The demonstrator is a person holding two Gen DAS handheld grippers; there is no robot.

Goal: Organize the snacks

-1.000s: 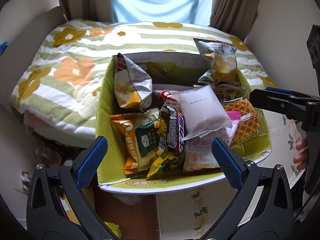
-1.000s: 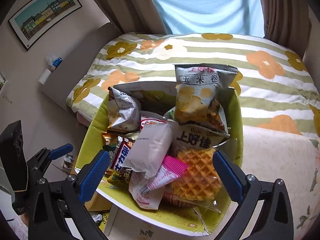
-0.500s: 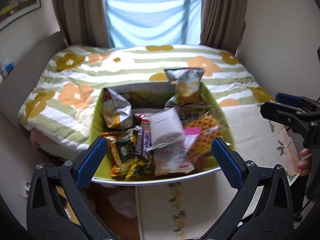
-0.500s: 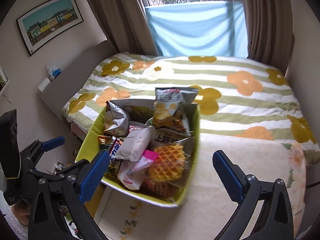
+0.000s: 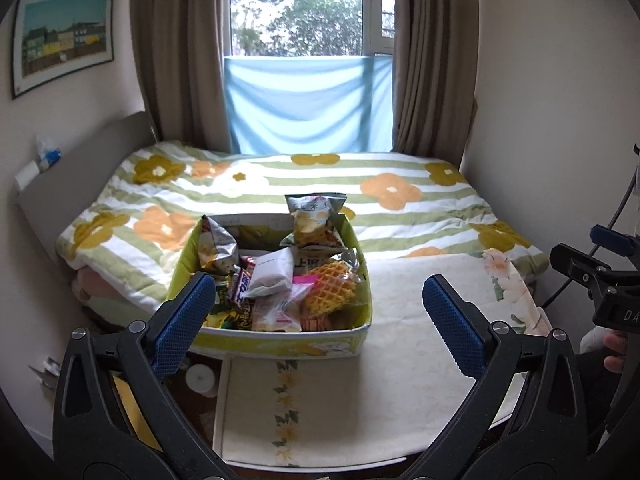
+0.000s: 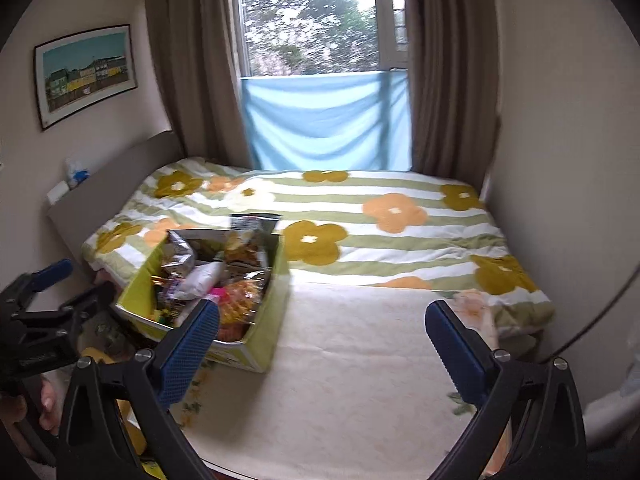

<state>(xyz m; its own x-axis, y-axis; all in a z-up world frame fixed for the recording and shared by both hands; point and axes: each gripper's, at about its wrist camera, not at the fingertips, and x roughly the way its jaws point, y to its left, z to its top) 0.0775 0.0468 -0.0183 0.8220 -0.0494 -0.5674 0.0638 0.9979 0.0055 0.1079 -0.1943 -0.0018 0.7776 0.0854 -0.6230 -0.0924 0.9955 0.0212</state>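
Note:
A green cardboard box (image 5: pixel 276 342) full of snack packets stands on the left part of a cream table (image 5: pixel 400 380). In it are a waffle packet (image 5: pixel 330 292), a white packet (image 5: pixel 272 274), a corn chip bag (image 5: pixel 314 224) standing at the back and a silver chip bag (image 5: pixel 218 250). My left gripper (image 5: pixel 318 324) is open and empty, held back from the box's front. My right gripper (image 6: pixel 322 344) is open and empty, to the right of the box (image 6: pixel 264 340). Each gripper shows at the edge of the other's view.
A bed with a flowered green striped cover (image 5: pixel 360 196) lies right behind the table. A window with brown curtains (image 5: pixel 180 60) and a blue cloth (image 5: pixel 308 104) is at the back. A headboard shelf (image 5: pixel 80 176) runs along the left wall. Clutter lies on the floor at the left (image 5: pixel 200 376).
Both grippers have pulled back and up from the box, which now looks much smaller and farther. Both stayed open and empty. The right view has swung right over the table.

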